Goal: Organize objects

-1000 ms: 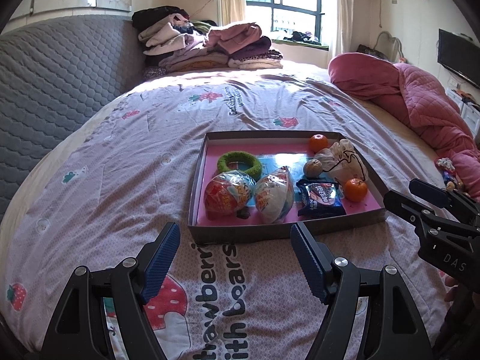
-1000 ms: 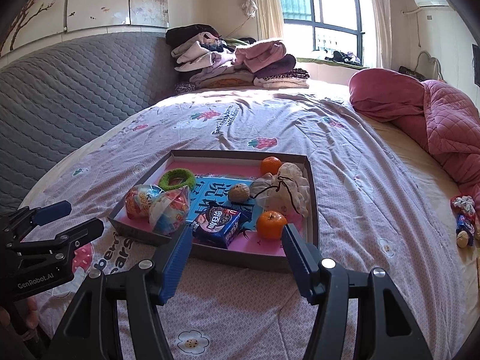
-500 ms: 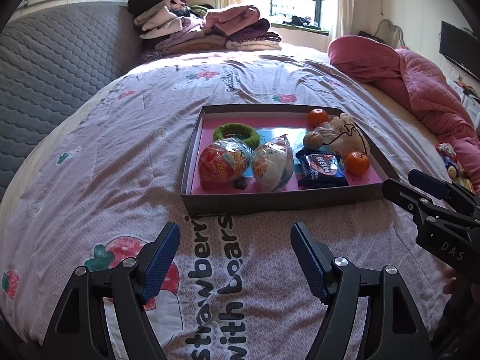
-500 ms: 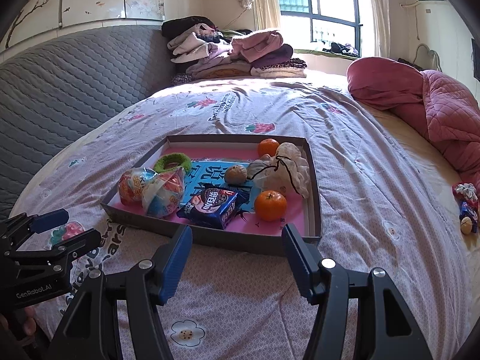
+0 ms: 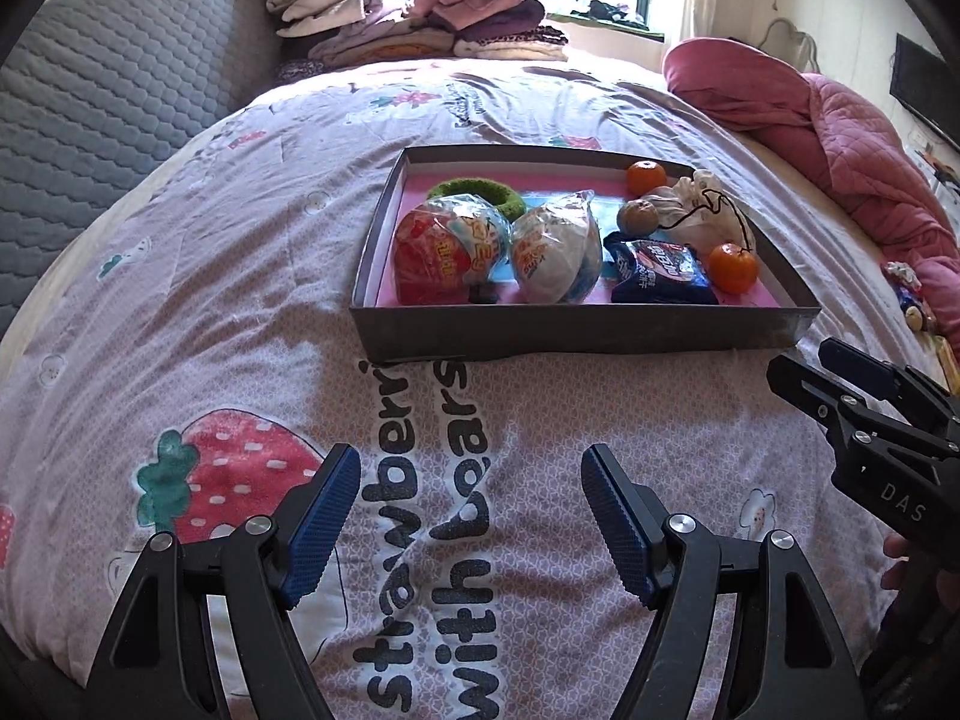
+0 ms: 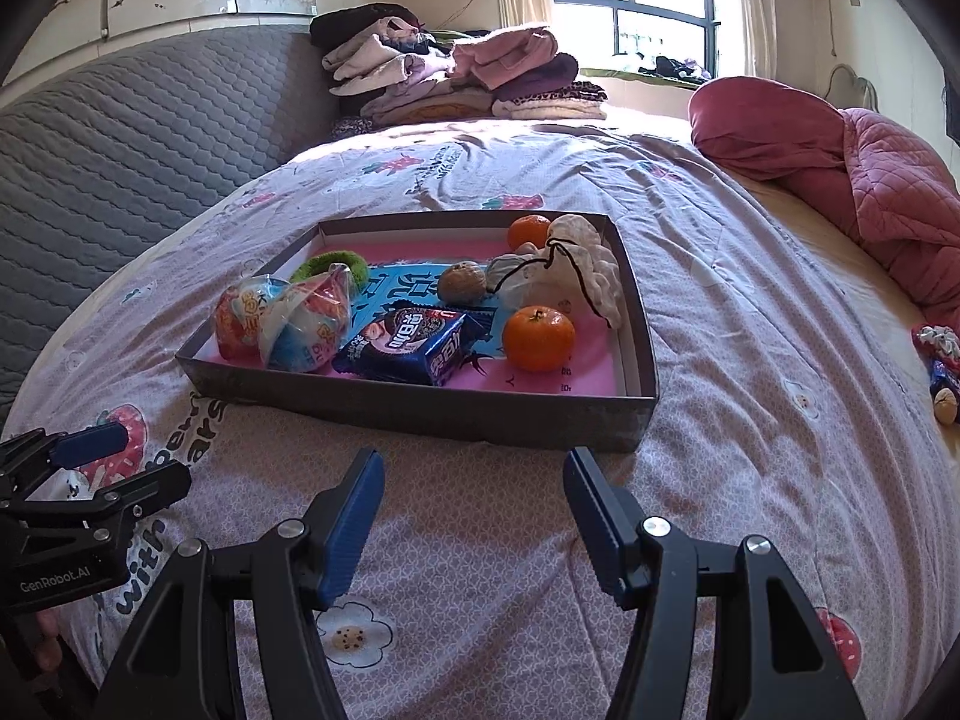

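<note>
- The left gripper is hanging over the bedspread, on the near side of the box. Its jaws are standing wide apart and are holding nothing.
- The right gripper is hanging just in front of the box's near wall. It is spread wide too, with nothing in it.
- The box is lying flat on the bedspread, and its long side is running left to right across the bed.
- Inside the box, by the near wall, two snack bags are sitting side by side: a red one at the left end and a white one next to it. Both are puffed up and pointing from the near wall toward the far wall.
- A dark cookie pack is lying flat near the middle of the box. Its long side is slanting a bit across the box.
- An orange is sitting to the right of the pack.
- Farther in, a brown nut and a white string bag are resting by the right wall.
- At the far wall, a green ring is lying on the left and a second orange on the right.
- How far along: everything I can name is already sitting in the box. That could be things gathered up, or things waiting to be sorted out of it. I cannot tell which.
- A few small things are lying on the bed well to the right of the box. They are too small to name.
</note>
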A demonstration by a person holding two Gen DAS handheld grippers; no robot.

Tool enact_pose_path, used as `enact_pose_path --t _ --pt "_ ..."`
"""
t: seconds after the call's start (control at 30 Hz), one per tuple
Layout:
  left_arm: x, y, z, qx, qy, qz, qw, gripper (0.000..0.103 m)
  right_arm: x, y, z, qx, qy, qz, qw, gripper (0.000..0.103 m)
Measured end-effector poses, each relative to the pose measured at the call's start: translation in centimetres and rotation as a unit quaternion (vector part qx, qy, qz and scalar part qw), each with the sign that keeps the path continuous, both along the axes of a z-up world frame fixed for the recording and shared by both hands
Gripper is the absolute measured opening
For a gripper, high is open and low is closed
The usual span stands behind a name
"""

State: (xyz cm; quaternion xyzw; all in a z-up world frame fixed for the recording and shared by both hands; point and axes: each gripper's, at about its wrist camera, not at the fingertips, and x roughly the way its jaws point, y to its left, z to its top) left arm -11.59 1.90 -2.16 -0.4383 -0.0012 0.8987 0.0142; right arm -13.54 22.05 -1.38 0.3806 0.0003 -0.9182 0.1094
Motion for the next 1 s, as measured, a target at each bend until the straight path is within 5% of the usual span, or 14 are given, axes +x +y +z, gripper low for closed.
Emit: enact_pose_path --t 0.6,1.0 --pt "0.8 -1.0 0.6 0.002 0.080 0.017 0.9967 0.077 2.1 -0.8 1.6 0.010 0.074 0.004 0.997 0.062" --pt "1.4 -1.1 1.1 0.003 0.102 0.018 0.9946 0.077 2.5 -0.7 1.4 0.009 0.082 -0.002 0.997 0.062"
